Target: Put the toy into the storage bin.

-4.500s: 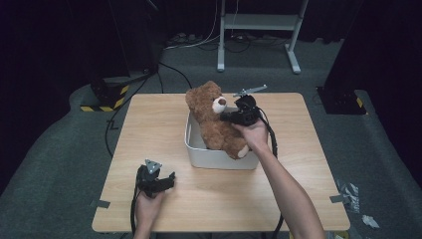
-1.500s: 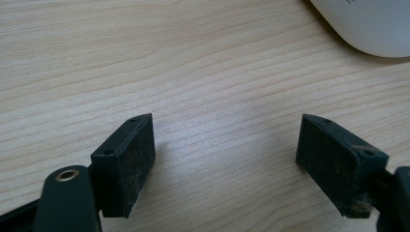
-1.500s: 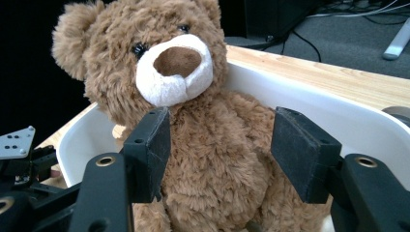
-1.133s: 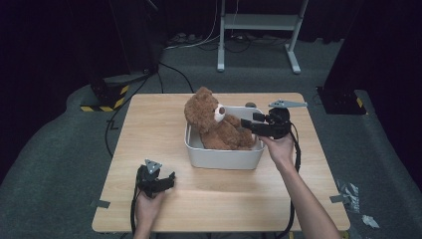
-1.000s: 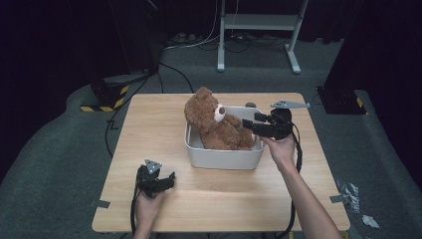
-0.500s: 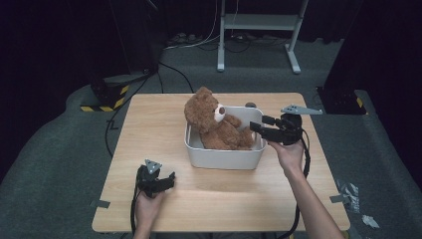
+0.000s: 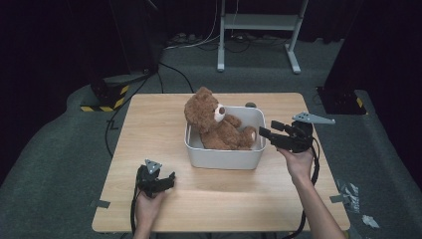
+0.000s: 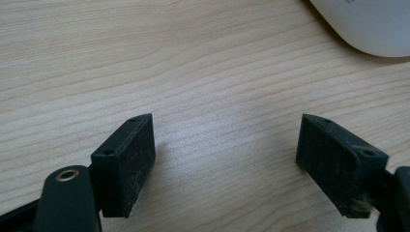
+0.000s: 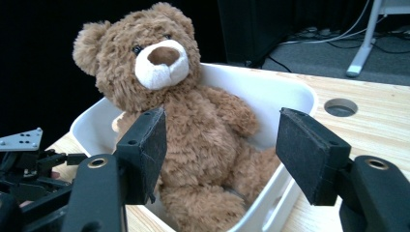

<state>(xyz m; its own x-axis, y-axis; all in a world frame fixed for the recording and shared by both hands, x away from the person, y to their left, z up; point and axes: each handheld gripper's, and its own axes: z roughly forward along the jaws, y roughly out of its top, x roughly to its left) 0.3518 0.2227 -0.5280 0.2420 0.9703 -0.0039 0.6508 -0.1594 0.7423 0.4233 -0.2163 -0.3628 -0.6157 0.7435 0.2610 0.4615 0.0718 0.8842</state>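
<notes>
wooden table (image 7: pixel 149 124): bear (image 7: pixel 214 122) fills bin (image 7: pixel 224 158); both grippers' jaws wide, empty.

I see a light wooden table (image 7: pixel 149 119), a white tub (image 7: pixel 224 158) sitting on it, a small round hole (image 7: pixel 250 105) behind the tub

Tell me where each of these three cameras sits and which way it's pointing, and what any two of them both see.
High view: above the person's side, looking forward and down on the table; both forearms, left gripper, right gripper.
Left gripper view: low, facing the tabletop between its open fingers; bin corner.
Right gripper view: beside the bin, facing the teddy bear past its open fingers.
Shared: high and right gripper views both show the bear in the white bin.
</notes>
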